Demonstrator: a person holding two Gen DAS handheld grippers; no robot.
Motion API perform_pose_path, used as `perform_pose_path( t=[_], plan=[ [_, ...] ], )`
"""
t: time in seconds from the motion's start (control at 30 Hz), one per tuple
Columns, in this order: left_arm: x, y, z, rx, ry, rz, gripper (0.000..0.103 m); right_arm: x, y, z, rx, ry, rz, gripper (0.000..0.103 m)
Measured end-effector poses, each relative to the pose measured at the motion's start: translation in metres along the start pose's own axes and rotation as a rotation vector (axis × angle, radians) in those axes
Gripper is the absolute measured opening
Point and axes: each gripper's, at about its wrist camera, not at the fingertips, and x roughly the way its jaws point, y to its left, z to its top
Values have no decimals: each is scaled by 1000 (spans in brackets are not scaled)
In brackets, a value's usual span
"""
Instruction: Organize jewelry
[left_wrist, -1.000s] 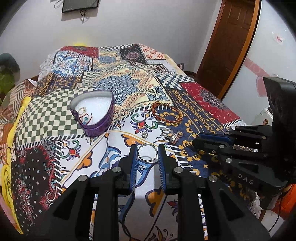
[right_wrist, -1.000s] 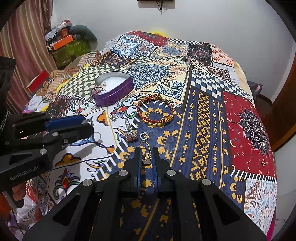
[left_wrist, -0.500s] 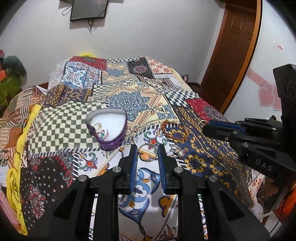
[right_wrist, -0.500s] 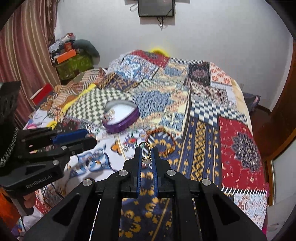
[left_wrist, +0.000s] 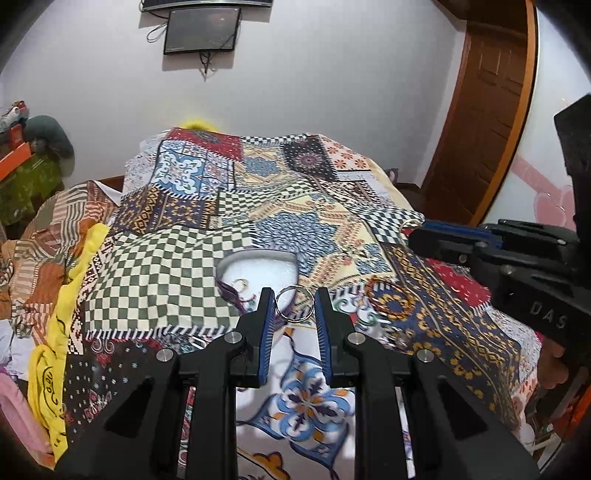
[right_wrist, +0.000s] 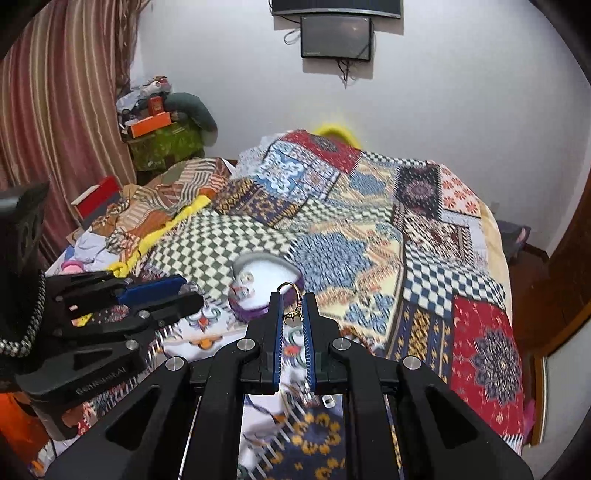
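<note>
My left gripper (left_wrist: 294, 303) is shut on a silver ring (left_wrist: 294, 304), held in the air above the patchwork bedspread. My right gripper (right_wrist: 293, 309) is shut on a gold ring (right_wrist: 292, 301) with a stone. The purple heart-shaped jewelry box (left_wrist: 258, 267) with a white lining lies on the bed just beyond both grippers, and it also shows in the right wrist view (right_wrist: 264, 275). Small pieces lie inside it. A red-and-gold beaded bracelet (left_wrist: 388, 300) lies on the bedspread right of the box. The right gripper shows at the right of the left wrist view (left_wrist: 417, 238).
A small silver trinket (left_wrist: 400, 338) lies on the bedspread near the bracelet. Crumpled cloths and a yellow fabric (left_wrist: 74, 280) lie at the bed's left side. A wooden door (left_wrist: 491, 110) stands at the right, a shelf with boxes (right_wrist: 159, 125) at the left.
Both grippers have risen off the bedspread with their rings and tilted up. The box now appears closer behind the fingertips.
</note>
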Motion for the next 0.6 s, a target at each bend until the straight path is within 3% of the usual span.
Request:
perform_pose_path(
  t=[0.3, 0.6],
  plan=[
    [19, 21, 6, -34, 9, 33, 21, 16, 7, 21, -21, -15, 32, 9],
    [49, 37, 10, -57, 44, 35, 21, 58, 2, 30, 0, 55, 54, 9]
  ],
)
